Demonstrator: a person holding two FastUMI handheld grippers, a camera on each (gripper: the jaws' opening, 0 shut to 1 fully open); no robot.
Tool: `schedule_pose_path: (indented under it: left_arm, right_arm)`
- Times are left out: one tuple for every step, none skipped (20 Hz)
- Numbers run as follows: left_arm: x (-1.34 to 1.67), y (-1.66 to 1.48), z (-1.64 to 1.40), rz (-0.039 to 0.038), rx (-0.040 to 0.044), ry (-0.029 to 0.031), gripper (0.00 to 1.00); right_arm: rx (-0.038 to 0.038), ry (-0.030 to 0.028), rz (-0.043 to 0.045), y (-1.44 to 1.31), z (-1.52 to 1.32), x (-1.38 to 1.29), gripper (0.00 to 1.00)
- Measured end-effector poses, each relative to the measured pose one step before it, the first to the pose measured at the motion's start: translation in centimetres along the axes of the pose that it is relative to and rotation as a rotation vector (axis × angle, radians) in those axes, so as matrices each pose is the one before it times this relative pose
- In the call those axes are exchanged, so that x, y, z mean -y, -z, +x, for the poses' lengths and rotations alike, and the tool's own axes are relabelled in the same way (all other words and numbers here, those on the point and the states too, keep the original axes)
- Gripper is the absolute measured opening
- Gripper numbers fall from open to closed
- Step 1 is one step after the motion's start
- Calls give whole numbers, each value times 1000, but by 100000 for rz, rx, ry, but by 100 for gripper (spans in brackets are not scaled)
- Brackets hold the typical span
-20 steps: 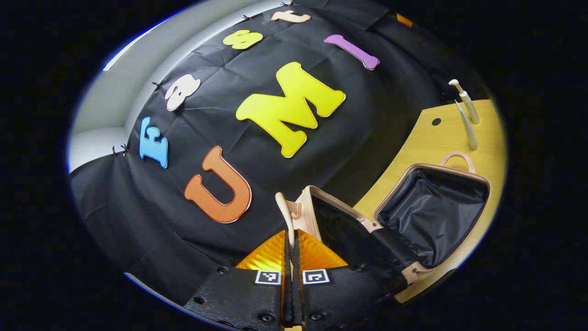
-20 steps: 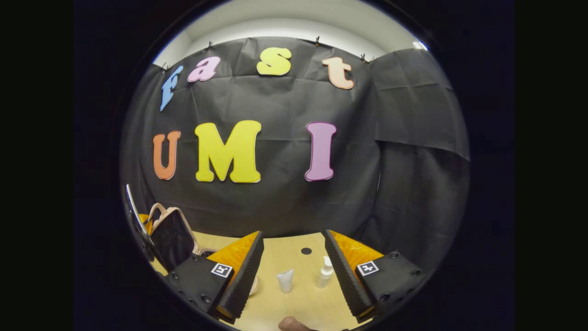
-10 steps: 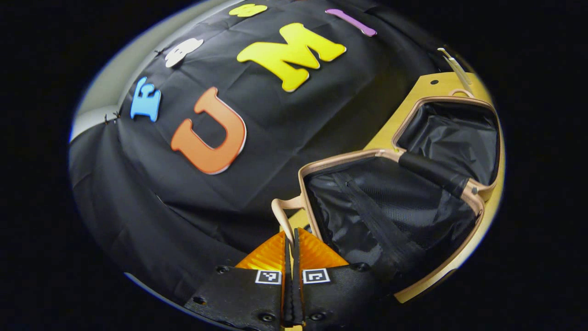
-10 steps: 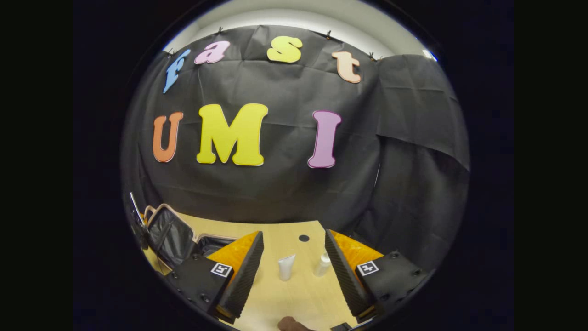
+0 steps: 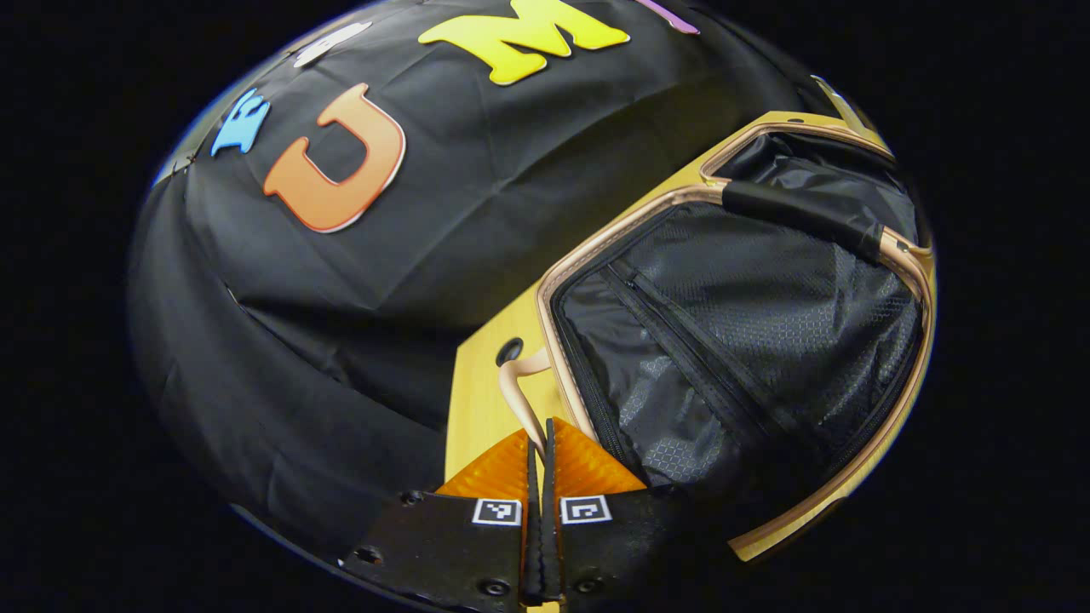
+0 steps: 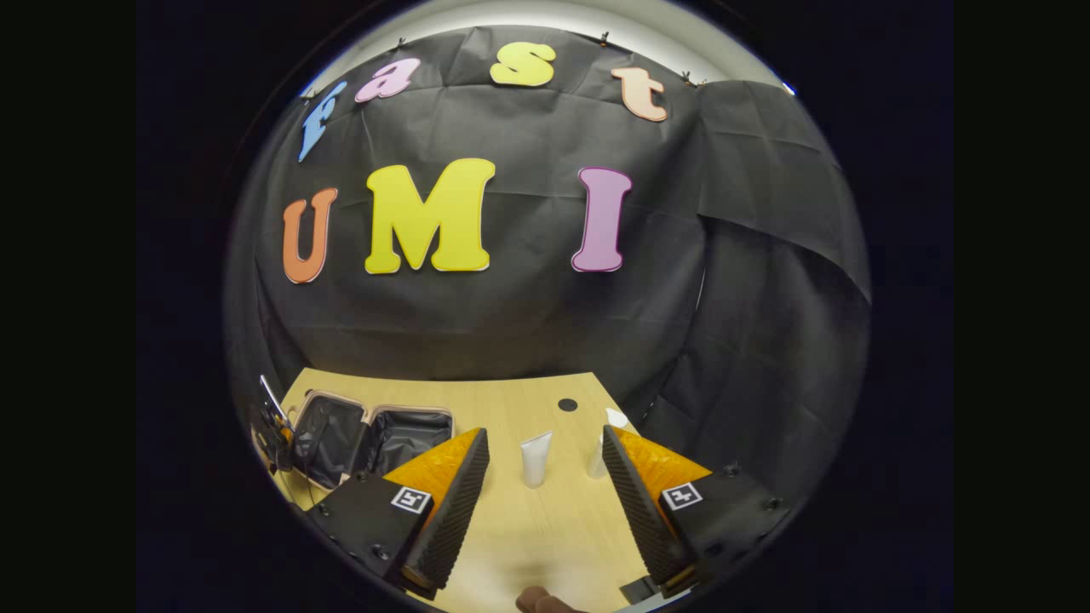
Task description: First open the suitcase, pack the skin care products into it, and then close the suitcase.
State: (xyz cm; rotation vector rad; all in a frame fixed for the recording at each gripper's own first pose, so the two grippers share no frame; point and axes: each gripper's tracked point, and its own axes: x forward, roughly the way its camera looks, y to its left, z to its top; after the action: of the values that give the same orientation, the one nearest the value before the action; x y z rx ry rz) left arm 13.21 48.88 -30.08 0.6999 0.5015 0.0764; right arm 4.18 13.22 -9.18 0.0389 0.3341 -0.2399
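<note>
Beige suitcase [image 5: 732,340] open, left gripper [image 5: 538,460] pinching its handle [image 5: 515,396], right gripper [image 6: 538,477] wide

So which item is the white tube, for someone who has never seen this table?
On the wooden table, look right of the open suitcase, between the right gripper fingers. The white tube stands there, flat-topped and tapering downward; the bottle beside it is rounder.
</note>
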Motion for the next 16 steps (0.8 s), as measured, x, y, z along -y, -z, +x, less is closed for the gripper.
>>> schedule_pose_path:
  left_arm:
    - [-131, -115, 354, -1348, 839, 162, 3]
    - [-3, 137, 24, -570, -772, 51, 3]
    - [22, 94, -85, -1044, 7, 188, 5]
    - [-216, 98, -296, -1136, -963, -1088, 7]
    - [-1081, 33, -239, 586, -627, -4922, 12]
    - [-904, 125, -495, 1509, -1, -3134, 13]
    - [-283, -350, -842, -1265, 189, -457, 38]
    - [211, -628, -784, -2591, 1588, 1024, 63]
    - [151, -670, -1088, -2495, 1830, 1203, 82]
    - [325, -863, -1008, -1811, 399, 108, 94]
    - [374, -689, -599, -486, 790, -1175, 98]
    - [658, -975, -1005, -791, 516, 96, 98]
    - [963, -1114, -1027, -1066, 944, 1014, 98]
    - [1394, -1354, -924, -716, 1434, 1478, 98]
    - [1732, -1516, -941, -315, 1249, 2041, 98]
    - [2062, -1346, -823, 265, 1026, 2580, 98]
  right_arm:
    - [182, -48, -622, -69, -256, 139, 80]
    - [356, 108, -426, -22, -220, 209, 80]
    - [549, -409, 40, -130, -161, 86, 80]
    - [516, -230, -55, -23, -118, 186, 80]
    - [180, -605, -25, -1, -70, 118, 80]
    - [114, -1021, 226, 179, 91, 65, 80]
    - [300, -544, 69, -5, 186, 200, 79]
    - [136, -560, 46, 150, 328, 282, 80]
    - [260, -579, 121, 58, 398, 312, 79]
    - [-39, -993, 132, 213, 476, 338, 80]
    - [-110, -948, -8, 122, 412, 371, 80]
    - [109, -882, 82, 144, 451, 493, 80]
    - [36, -732, 0, 136, 448, 635, 80]
    - [193, -770, -219, 190, 500, 794, 79]
    - [283, -758, -891, 78, 434, 788, 80]
    - [502, -246, -1626, 206, 554, 1014, 80]
